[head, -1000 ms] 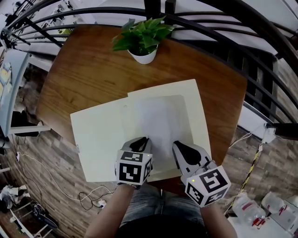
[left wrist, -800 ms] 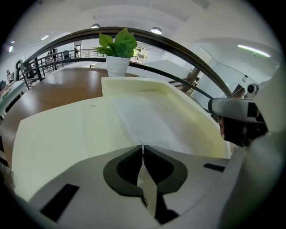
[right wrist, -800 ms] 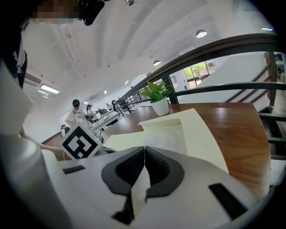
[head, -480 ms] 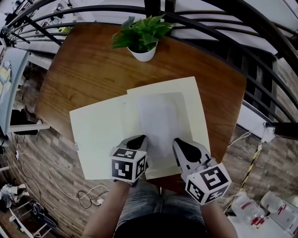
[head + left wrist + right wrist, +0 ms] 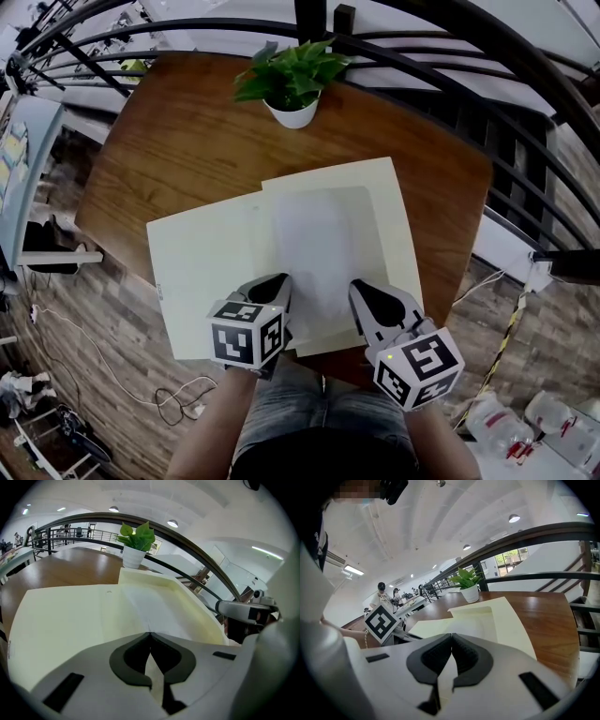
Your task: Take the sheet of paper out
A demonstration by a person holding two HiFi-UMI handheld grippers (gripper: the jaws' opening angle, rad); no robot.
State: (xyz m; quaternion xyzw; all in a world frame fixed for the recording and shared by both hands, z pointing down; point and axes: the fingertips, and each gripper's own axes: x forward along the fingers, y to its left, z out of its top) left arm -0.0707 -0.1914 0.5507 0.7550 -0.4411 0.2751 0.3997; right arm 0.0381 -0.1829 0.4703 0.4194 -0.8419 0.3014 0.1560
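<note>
jointly — paper (image 5: 323,239) pinched, left gripper (image 5: 274,281), right gripper (image 5: 362,287)

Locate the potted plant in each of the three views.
Head view: potted plant at top centre.
Left gripper view: the plant, upper left of centre.
Right gripper view: the plant, just above centre.
Shared landmark: the cream folder, lying nearer than it in each.

white sheet of paper (image 5: 319,248) flat in open folder (image 5: 202,272)

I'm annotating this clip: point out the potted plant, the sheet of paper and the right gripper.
potted plant (image 5: 287,79), head view, on its leaves.
sheet of paper (image 5: 321,242), head view, on its bare middle.
right gripper (image 5: 360,287), head view, between its fingertips.
</note>
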